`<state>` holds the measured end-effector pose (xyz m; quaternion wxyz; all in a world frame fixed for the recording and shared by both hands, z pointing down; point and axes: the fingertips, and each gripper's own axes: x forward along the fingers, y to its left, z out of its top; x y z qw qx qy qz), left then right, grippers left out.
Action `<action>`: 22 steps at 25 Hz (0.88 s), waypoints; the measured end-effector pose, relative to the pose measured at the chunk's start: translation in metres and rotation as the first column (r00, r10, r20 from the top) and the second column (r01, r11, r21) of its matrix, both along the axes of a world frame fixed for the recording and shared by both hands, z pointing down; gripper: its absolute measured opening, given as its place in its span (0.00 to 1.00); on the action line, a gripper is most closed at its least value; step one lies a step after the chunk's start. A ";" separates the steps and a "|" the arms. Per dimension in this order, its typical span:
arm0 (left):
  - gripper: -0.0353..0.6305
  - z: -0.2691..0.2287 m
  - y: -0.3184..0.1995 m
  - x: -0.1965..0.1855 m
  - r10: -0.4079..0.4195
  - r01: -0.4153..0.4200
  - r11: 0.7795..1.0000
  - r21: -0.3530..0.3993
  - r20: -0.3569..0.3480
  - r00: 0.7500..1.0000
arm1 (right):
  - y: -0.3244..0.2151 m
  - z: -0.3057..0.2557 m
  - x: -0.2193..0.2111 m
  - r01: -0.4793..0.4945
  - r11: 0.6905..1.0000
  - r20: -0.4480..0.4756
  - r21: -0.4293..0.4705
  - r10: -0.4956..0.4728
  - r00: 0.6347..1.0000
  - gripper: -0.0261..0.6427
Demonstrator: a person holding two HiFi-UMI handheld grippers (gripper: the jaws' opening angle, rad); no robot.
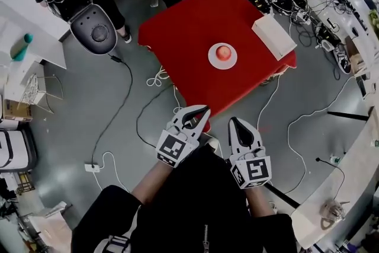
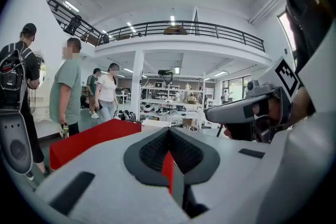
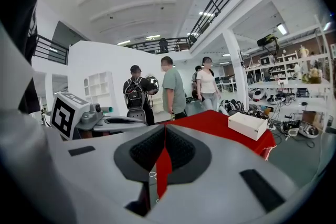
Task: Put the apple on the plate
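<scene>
The red-covered bench [image 1: 189, 38] stands ahead of me, one corner pointing my way. A white box [image 1: 273, 36] lies at its right-hand corner. My left gripper [image 1: 204, 109] and right gripper [image 1: 234, 121] hang side by side close to my body, short of that near corner and over the floor. Each has its jaws pressed together with nothing between them.

The white plate [image 1: 211, 60] sits a little in from the bench's near right edge, well apart from the box. The apple [image 1: 223, 53] rests at the plate's centre, so I judge the placing done. What is left is only to keep off it. Doing that well means holding both grippers low and back, away from the cloth's edge, so that nothing nudges the plate.

The apple is small and round, red-orange with a paler patch on top. It sits wholly inside the rim and touches nothing but the plate.
</scene>
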<state>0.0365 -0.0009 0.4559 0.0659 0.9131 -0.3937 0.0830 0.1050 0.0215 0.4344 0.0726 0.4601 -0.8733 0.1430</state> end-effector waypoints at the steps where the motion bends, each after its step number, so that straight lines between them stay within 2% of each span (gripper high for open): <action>1: 0.06 0.001 0.001 -0.001 -0.002 0.002 1.000 -0.002 0.000 1.000 | 0.000 0.001 -0.001 0.003 1.000 -0.002 -0.003 -0.003 1.000 0.06; 22: 0.06 0.007 0.010 0.012 0.025 -0.025 0.999 -0.020 0.008 1.000 | 0.007 0.009 0.000 0.021 0.999 -0.031 -0.034 -0.022 0.999 0.05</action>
